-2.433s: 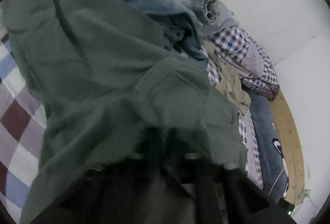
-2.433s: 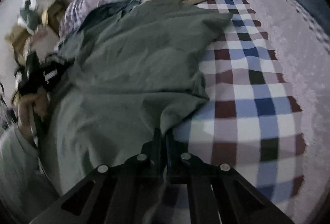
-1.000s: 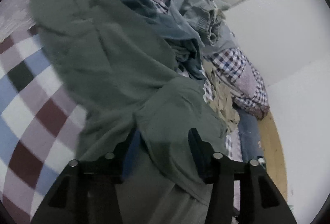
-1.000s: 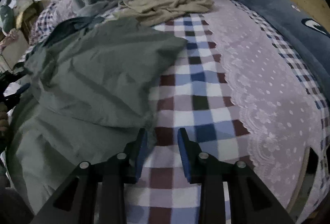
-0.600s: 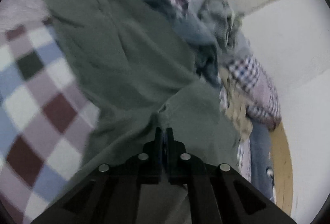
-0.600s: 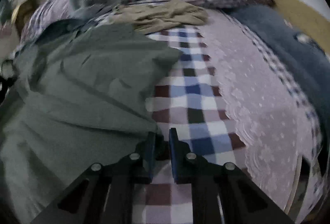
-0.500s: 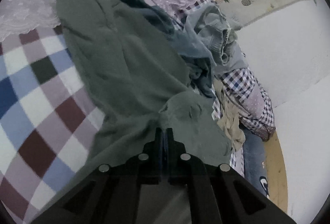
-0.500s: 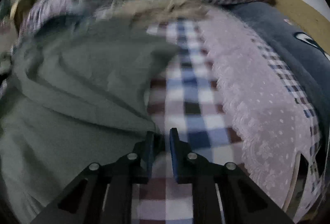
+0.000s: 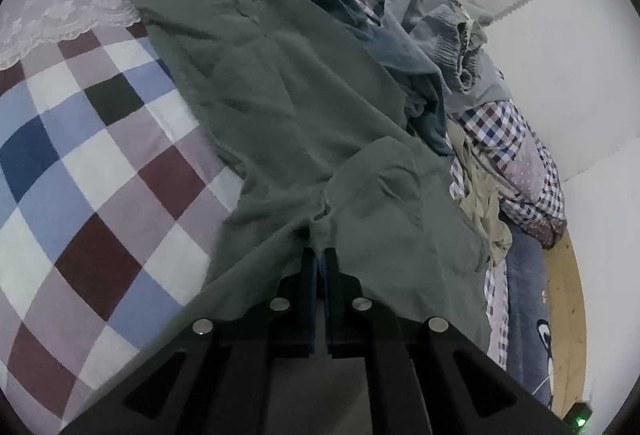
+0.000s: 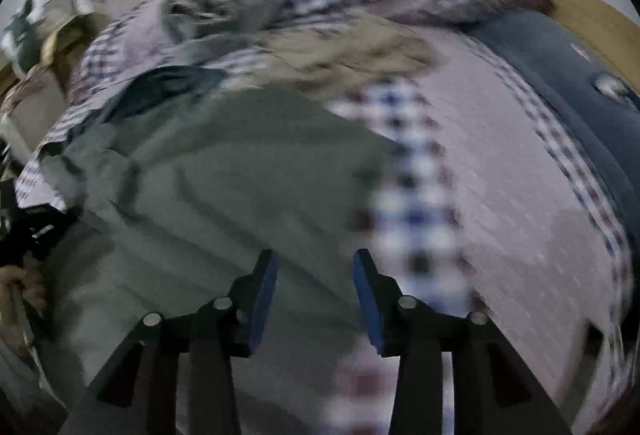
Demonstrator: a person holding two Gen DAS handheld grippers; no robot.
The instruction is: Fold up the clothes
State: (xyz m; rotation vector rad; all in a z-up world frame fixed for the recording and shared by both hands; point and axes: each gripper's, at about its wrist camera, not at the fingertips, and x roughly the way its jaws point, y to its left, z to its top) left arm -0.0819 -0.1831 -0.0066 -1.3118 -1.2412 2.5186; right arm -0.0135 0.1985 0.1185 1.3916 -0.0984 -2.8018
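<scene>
- The checked bedcover (image 9: 100, 171) filled the left of the left wrist view.
- The green garment (image 9: 280, 107) lay across it, from upper left to bottom centre.
- The left gripper (image 9: 319, 255) was clenched on the garment's fold.
- The right gripper (image 10: 316, 267) stood released above the garment's edge, picture blurred.

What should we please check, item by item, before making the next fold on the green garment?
1. Left tongs shut on the dark green cotton garment: ok.
2. Right tongs free to regrasp: ok, open, empty, above the garment's edge.
3. Garment flat: not ok, a fold is bunched by the left tongs.
4. Garment clear of other clothes: not ok, its far side overlaps the dark blue crumpled garment.
5. Bare checked bedspread beside it for folding: ok.
6. Right view sharp enough to aim: not ok, blurred.
</scene>
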